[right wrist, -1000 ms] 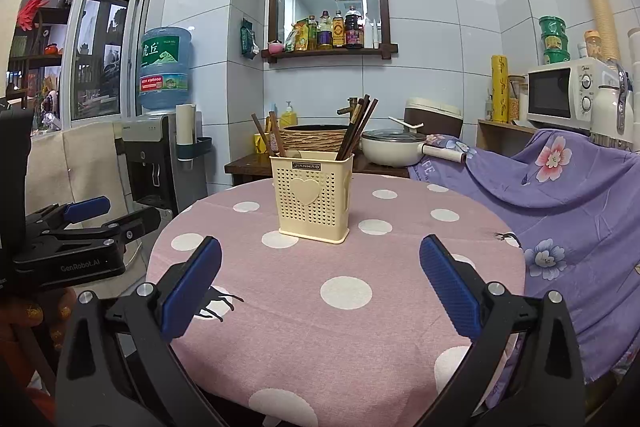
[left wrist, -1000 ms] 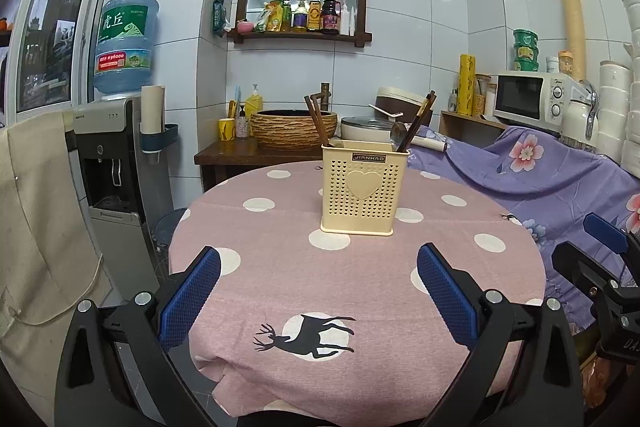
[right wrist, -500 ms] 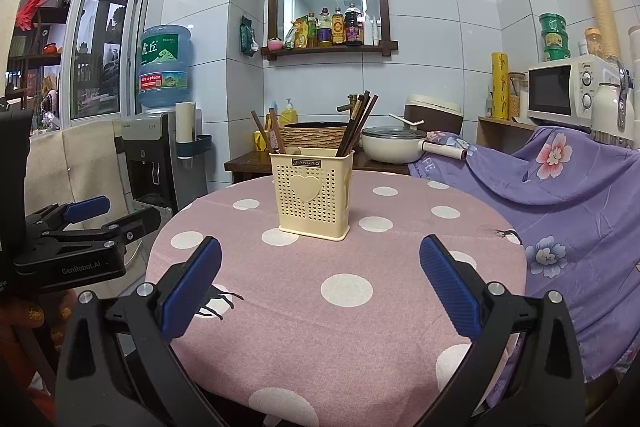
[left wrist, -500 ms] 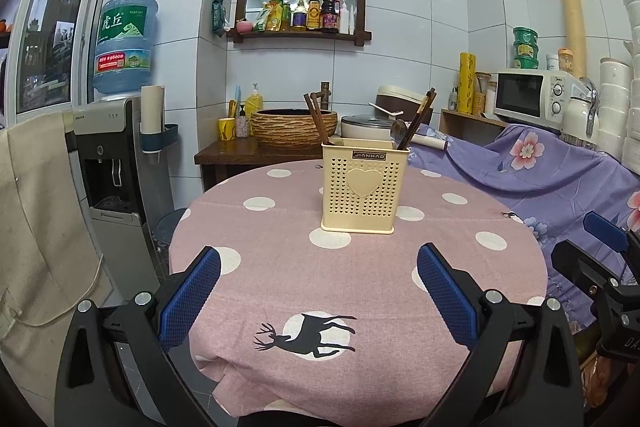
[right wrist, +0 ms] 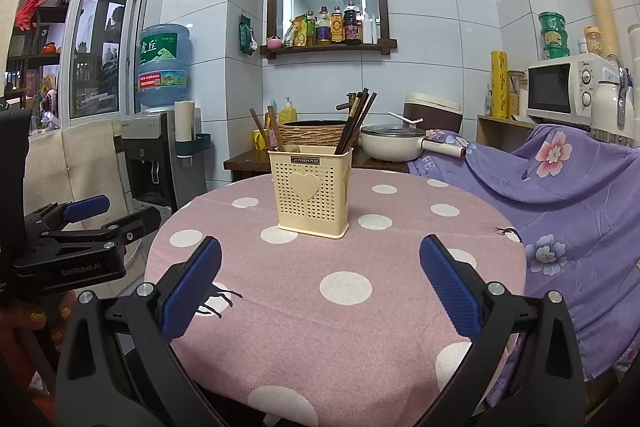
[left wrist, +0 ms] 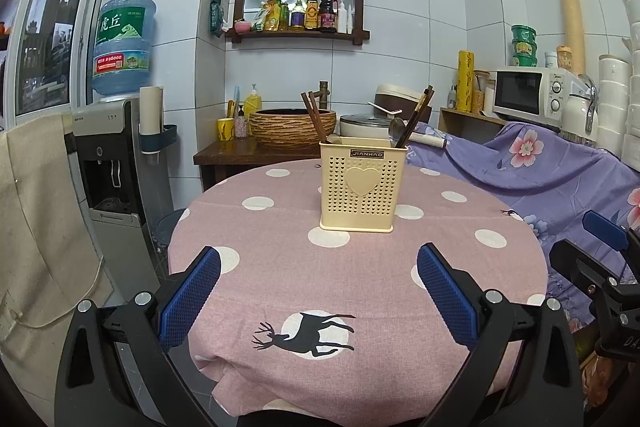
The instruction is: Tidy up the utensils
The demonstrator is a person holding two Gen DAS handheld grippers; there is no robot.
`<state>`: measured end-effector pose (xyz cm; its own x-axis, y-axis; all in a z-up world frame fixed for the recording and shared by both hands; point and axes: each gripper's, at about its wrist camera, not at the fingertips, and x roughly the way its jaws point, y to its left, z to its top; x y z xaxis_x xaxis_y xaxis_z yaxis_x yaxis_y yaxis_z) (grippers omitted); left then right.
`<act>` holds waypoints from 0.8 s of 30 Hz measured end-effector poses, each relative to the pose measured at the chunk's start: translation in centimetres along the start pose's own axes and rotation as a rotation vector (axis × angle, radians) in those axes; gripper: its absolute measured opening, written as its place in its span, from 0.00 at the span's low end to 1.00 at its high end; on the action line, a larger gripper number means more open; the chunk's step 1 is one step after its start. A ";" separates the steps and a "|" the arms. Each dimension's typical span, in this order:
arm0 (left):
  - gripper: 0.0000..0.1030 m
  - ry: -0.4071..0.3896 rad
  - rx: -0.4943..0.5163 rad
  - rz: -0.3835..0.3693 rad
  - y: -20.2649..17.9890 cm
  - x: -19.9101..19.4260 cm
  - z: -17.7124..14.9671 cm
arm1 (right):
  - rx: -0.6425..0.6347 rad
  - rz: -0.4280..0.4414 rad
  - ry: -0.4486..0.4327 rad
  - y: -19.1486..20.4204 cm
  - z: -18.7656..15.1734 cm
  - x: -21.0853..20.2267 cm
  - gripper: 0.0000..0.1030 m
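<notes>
A cream perforated utensil holder (left wrist: 361, 185) (right wrist: 311, 187) with a heart on its front stands upright near the middle of the round table (left wrist: 280, 267) (right wrist: 360, 247). Dark chopsticks (left wrist: 416, 117) (right wrist: 356, 121) and spoons (left wrist: 396, 129) stick out of its top. My left gripper (left wrist: 318, 287) hovers over the table's near edge, open and empty, well short of the holder. Likewise open and empty, my right gripper (right wrist: 320, 279) is held at the near edge. Each gripper shows at the side of the other's view.
A pink polka-dot cloth with a deer print (left wrist: 304, 335) covers the table. A water dispenser (left wrist: 116, 163) stands at the left. A purple flowered cloth (left wrist: 540, 163) drapes furniture at the right. A wooden side table (left wrist: 232, 153) with a basket bowl stands behind.
Both views have barely shifted; the holder sits a touch higher in the right wrist view. Both grippers stay open and empty.
</notes>
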<state>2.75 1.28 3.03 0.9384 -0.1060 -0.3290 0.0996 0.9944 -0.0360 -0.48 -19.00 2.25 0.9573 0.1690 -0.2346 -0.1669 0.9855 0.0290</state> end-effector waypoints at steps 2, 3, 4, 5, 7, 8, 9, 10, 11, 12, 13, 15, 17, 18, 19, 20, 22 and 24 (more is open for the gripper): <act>0.94 0.000 -0.005 -0.003 0.0 0.0 -0.1 | 0.000 0.000 0.001 0.0 0.0 0.0 0.95; 0.94 0.002 -0.007 -0.004 0.1 0.0 -0.1 | 0.000 -0.001 0.002 0.0 0.0 0.1 0.95; 0.94 0.004 -0.008 -0.005 0.1 0.0 -0.1 | 0.000 -0.002 0.004 -0.1 -0.1 0.0 0.95; 0.94 0.005 -0.008 -0.007 0.1 0.0 -0.1 | 0.001 -0.002 0.005 -0.1 -0.1 0.1 0.95; 0.94 0.009 -0.003 -0.009 0.1 0.0 0.0 | 0.002 -0.003 0.006 -0.1 -0.2 0.1 0.95; 0.94 0.010 -0.001 -0.007 0.1 0.1 0.0 | 0.002 -0.003 0.008 -0.1 -0.2 0.1 0.95; 0.94 0.012 -0.001 -0.007 0.1 0.1 0.0 | 0.002 -0.003 0.009 -0.1 -0.2 0.2 0.95; 0.94 0.012 -0.002 -0.008 0.1 0.1 0.0 | 0.005 -0.003 0.012 -0.1 -0.3 0.2 0.95; 0.94 0.013 -0.004 -0.007 0.2 0.1 0.0 | 0.008 -0.002 0.013 -0.2 -0.3 0.2 0.95; 0.94 0.014 -0.004 -0.005 0.2 0.1 0.0 | 0.012 -0.003 0.012 -0.2 -0.3 0.2 0.95; 0.94 0.016 -0.004 -0.005 0.1 0.2 -0.1 | 0.014 -0.003 0.011 -0.2 -0.3 0.2 0.95; 0.94 0.021 -0.004 -0.006 0.1 0.3 -0.1 | 0.015 -0.004 0.010 -0.2 -0.3 0.2 0.95; 0.94 0.019 -0.002 -0.005 0.1 0.3 0.0 | 0.014 -0.004 0.011 -0.2 -0.3 0.2 0.95; 0.94 0.019 -0.002 -0.006 0.1 0.3 0.0 | 0.013 -0.004 0.012 -0.2 -0.3 0.2 0.95; 0.94 0.020 -0.002 -0.006 0.1 0.4 0.0 | 0.011 -0.004 0.014 -0.2 -0.2 0.3 0.95; 0.94 0.021 -0.004 -0.007 0.1 0.4 0.0 | 0.012 -0.004 0.015 -0.2 -0.2 0.3 0.95; 0.94 0.022 -0.004 -0.005 0.0 0.4 0.0 | 0.014 -0.003 0.014 -0.2 -0.2 0.3 0.95; 0.94 0.022 -0.004 -0.006 0.1 0.4 0.0 | 0.015 -0.002 0.015 -0.2 -0.2 0.3 0.95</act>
<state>3.08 1.30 2.87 0.9302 -0.1118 -0.3496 0.1039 0.9937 -0.0414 -0.25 -19.17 1.96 0.9540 0.1666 -0.2492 -0.1610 0.9860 0.0427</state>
